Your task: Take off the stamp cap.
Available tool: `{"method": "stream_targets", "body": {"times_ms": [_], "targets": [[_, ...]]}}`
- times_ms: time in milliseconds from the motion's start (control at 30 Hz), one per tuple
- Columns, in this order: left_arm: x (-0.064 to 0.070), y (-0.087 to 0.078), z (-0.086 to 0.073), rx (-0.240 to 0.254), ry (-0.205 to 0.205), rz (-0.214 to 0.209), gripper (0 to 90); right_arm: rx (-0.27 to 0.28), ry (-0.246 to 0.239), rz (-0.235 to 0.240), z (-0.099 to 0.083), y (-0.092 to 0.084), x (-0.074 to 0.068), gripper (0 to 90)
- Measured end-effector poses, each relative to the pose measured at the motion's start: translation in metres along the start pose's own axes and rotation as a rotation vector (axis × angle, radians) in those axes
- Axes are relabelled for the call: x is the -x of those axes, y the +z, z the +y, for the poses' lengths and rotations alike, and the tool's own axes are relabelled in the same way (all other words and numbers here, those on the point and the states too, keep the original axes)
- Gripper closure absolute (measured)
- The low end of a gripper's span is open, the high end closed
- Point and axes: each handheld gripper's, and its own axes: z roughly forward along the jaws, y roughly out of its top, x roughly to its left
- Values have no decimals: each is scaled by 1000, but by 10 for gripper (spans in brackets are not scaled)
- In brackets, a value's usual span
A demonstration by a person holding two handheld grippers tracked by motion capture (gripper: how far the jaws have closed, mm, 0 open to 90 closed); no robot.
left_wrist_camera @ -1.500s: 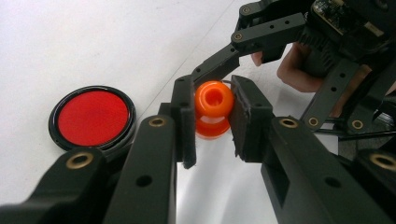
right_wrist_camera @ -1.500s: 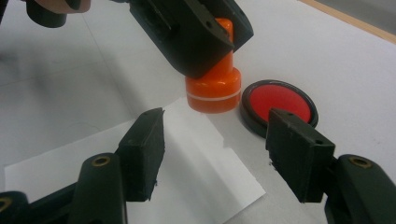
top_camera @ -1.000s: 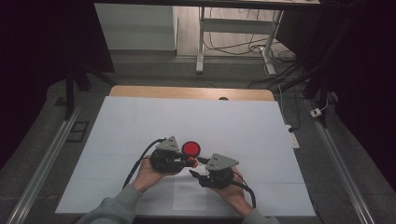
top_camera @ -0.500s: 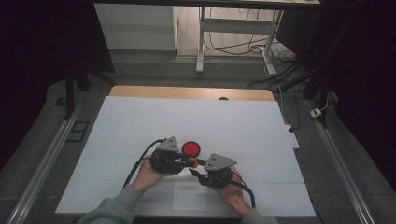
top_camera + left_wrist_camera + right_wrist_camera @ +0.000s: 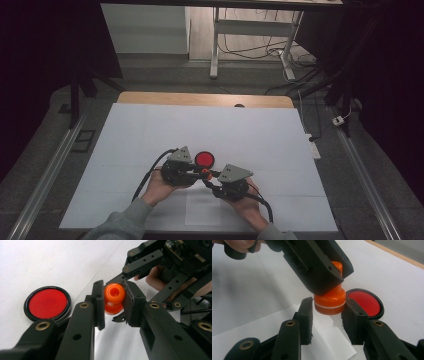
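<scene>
- Your left gripper (image 5: 113,302) is clamped on the upper knob of the orange stamp (image 5: 114,293), holding it upright just above the white sheet (image 5: 150,135) on the table.
- Your right gripper (image 5: 329,315) has just been closing; its jaws now sit against the wide base of the stamp, one on each side.
- The round red ink pad (image 5: 365,302) lies flat on the sheet just beside the stamp.
- A smaller paper slip (image 5: 329,340) lies under the stamp, near your hands.
</scene>
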Motion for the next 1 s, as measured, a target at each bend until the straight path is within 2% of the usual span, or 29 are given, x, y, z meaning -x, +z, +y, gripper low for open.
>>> {"method": "stream_targets", "body": {"times_ms": [1000], "targets": [[0,0,0,-4,-4,1,720,1,-10,-17,-1,0,-2,644]]}}
